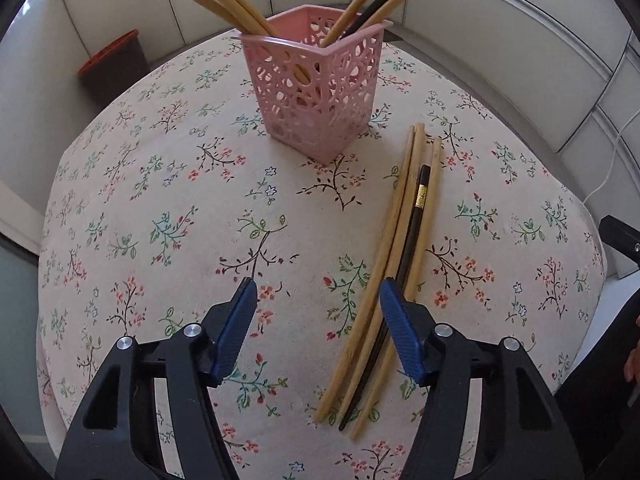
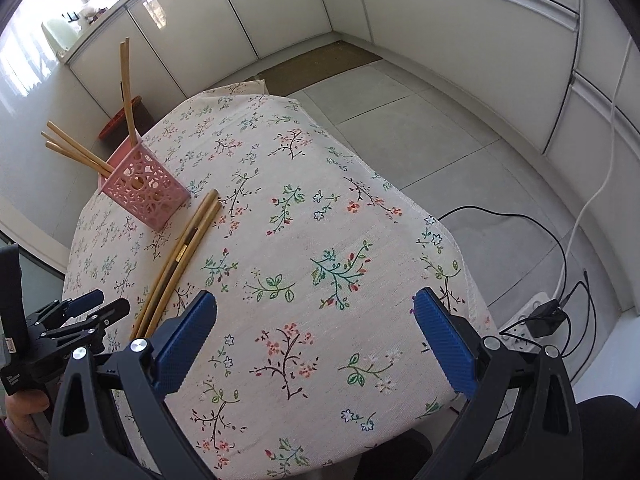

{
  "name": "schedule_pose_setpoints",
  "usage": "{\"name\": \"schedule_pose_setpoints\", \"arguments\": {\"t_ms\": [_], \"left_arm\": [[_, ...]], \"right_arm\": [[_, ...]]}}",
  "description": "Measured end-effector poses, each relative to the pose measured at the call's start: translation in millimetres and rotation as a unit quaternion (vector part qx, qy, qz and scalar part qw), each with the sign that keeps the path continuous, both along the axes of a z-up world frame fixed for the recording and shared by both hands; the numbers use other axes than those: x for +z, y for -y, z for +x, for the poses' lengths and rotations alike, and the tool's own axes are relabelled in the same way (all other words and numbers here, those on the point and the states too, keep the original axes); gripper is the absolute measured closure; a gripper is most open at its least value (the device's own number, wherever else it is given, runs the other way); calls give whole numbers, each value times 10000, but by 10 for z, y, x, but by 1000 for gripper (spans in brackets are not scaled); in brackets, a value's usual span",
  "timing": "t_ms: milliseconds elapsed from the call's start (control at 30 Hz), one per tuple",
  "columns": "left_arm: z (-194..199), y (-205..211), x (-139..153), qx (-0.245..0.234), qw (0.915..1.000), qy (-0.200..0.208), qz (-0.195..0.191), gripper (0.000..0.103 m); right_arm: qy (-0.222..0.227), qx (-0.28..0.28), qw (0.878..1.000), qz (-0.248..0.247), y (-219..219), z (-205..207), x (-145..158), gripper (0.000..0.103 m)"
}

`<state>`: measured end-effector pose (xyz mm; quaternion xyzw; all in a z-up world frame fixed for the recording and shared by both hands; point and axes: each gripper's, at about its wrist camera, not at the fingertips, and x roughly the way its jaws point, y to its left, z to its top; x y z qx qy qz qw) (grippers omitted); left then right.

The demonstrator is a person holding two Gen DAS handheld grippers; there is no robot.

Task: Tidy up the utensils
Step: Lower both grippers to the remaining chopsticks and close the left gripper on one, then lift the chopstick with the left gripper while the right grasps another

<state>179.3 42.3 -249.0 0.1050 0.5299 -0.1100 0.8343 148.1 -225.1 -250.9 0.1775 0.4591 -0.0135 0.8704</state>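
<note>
Left wrist view: floral tablecloth (image 1: 180, 208) over round table. Pink perforated plastic basket (image 1: 316, 92) upright, chopsticks inside. Loose bundle of bamboo chopsticks plus one black (image 1: 400, 248) flat beside basket. Left gripper (image 1: 316, 292) part open, empty, right pad over bundle.

Right wrist view: white cabinets behind. Right gripper (image 2: 316, 312) wide open, empty, above bare cloth; bundle off left.

Under everything I see a floral tablecloth (image 2: 320, 208) covering the worktop. At ten o'clock past its edge stands a dark bin with an orange-red lid (image 1: 114, 62). White cabinet doors (image 2: 280, 12) run along the far wall, a brown mat (image 2: 320, 66) on the grey tiled floor (image 2: 420, 140) before them. At four o'clock a white power strip (image 2: 524, 322) lies on the floor, a black adapter (image 2: 546, 316) plugged in, with black and white cables (image 2: 592, 200) trailing away.
</note>
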Motion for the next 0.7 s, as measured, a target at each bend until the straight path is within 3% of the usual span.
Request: {"name": "schedule_pose_setpoints", "arguments": {"t_ms": [233,333,467,500,600,700], "left_arm": [[7,17,-203,-209,9993,-294,120,50],[-45,24,-234,-342,9987,-334,171,59],[-190,110,-224,-694,9967,-409,113,94],[-234,137,-223,-775,9961,-376,196,96],[-360,114,-189,-871,9955,-350,92,97],[-621,86,3,-1234,9923,-55,-61,97]], "right_arm": [[-98,-4,9999,71,7,60,-63,7],[-100,58,9999,28,-18,62,-70,7],[-81,73,9999,-37,-41,41,-54,7],[-74,77,9999,-48,-49,37,-46,7],[-47,145,9999,-74,-96,22,-20,7],[-16,258,9996,-114,-172,15,3,7]]}}
